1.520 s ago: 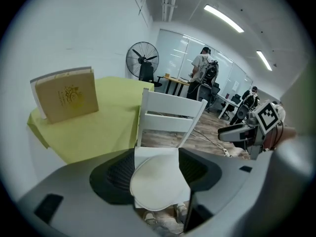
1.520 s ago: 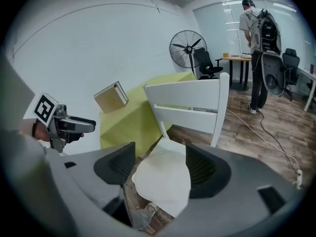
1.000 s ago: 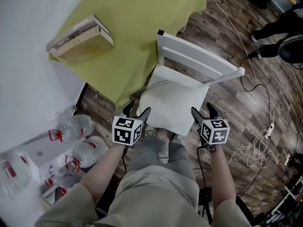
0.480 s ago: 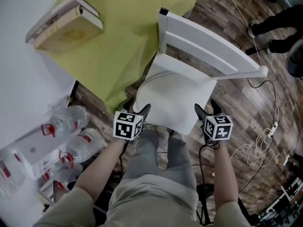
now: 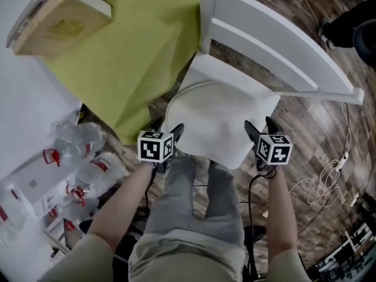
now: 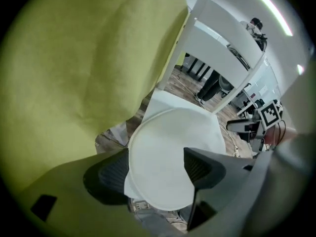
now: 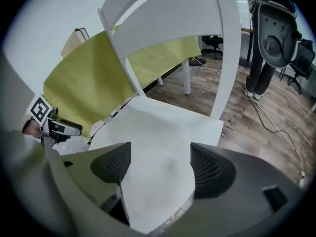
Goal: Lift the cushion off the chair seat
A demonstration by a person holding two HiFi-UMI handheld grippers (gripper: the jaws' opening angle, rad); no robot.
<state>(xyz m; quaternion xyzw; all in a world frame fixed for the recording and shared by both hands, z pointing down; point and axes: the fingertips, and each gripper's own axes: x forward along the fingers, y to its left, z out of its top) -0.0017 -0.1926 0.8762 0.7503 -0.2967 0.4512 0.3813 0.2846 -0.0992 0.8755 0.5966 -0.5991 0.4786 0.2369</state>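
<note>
- Cushion (image 5: 220, 122): white, lies flat on seat of white chair (image 5: 276, 46), covering nearly all of it. Chair stands just beside table w/ green cloth (image 5: 129, 57). Not lifted yet.
- Chair: backrest (image 5: 305, 63) closes off the far side, so free way out is up & toward the person. Best to lift straight up first and pull back only once clear of seat.
- Cushion's build: rounded front, raised seam (image 5: 176, 101) along rim, looks soft. Prob. sags in the middle if held by 2 corners, so raise both sides at same pace and keep it level.
- L gripper (image 5: 168, 129) is at the front-left corner, R gripper (image 5: 260, 126) at the front-right. Both point steeply down and flank the front edge.
- Jaws: both pairs spread wide, have just been opening. In each gripper view the cushion's near edge shows in the gap, but pads aren't pressing on it, so nothing is pinched.
- Next, as I judge it: slip one pad under the rim w/ the other on top, reach in past the seam, then close. A bite on the seam alone may slip.
- Trousers (image 5: 200, 187) hang right below the front edge. Don't catch fabric w/ the lower pad.
</note>
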